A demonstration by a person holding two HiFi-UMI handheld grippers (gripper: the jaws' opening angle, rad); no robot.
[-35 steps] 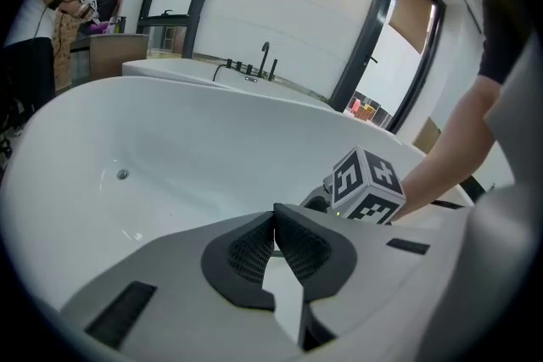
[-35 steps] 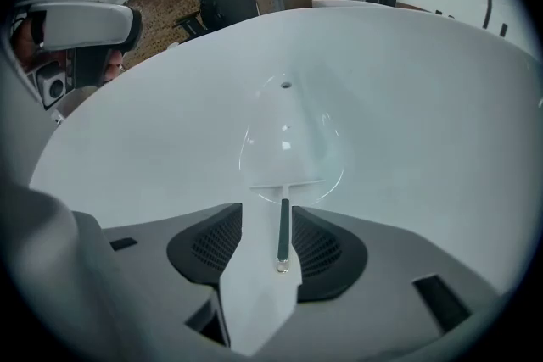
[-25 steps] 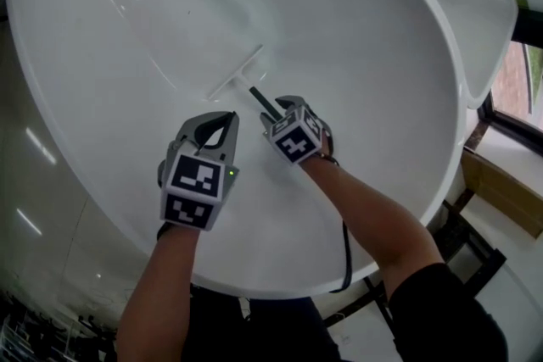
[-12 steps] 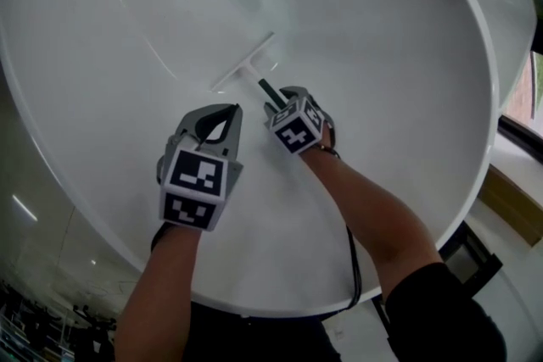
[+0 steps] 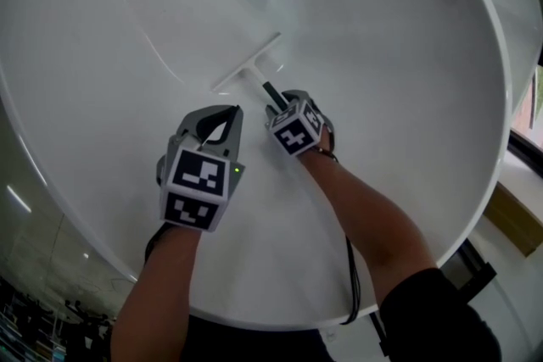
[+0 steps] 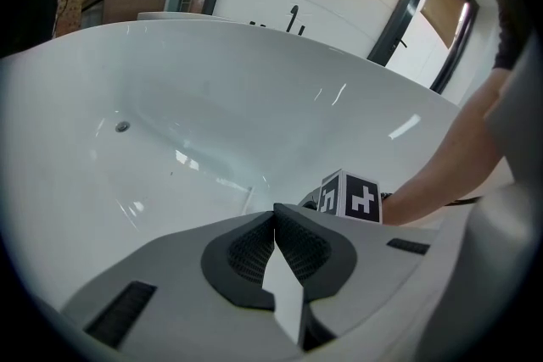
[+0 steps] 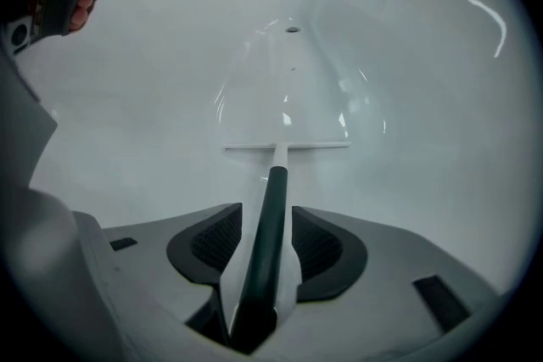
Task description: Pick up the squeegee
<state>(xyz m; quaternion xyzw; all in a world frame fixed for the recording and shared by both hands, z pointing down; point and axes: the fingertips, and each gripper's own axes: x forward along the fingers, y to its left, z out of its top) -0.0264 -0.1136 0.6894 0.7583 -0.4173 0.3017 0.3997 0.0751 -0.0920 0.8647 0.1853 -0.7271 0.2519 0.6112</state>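
Note:
The squeegee lies on the sloping inner wall of the white bathtub [image 5: 399,55], with its white blade [image 5: 246,65] across the slope and its dark handle [image 5: 271,93] pointing back at me. My right gripper [image 5: 277,107] is shut on that handle. In the right gripper view the handle [image 7: 270,220] runs between the two pads to the blade [image 7: 287,147]. My left gripper [image 5: 224,114] hovers just left of the handle, shut with nothing in it. In the left gripper view its jaws [image 6: 274,218] meet with no gap.
The tub's drain [image 7: 293,30] lies beyond the blade on the tub floor, also visible as the drain [image 6: 123,126]. The right gripper's marker cube [image 6: 352,197] sits just ahead of the left jaws. Beyond the tub rim [image 5: 501,123] are a dark stand and the floor.
The head view has slid over the tub, so the drain has left the picture. The right gripper stays shut on the handle, and less handle shows ahead of it. The left gripper keeps its place.

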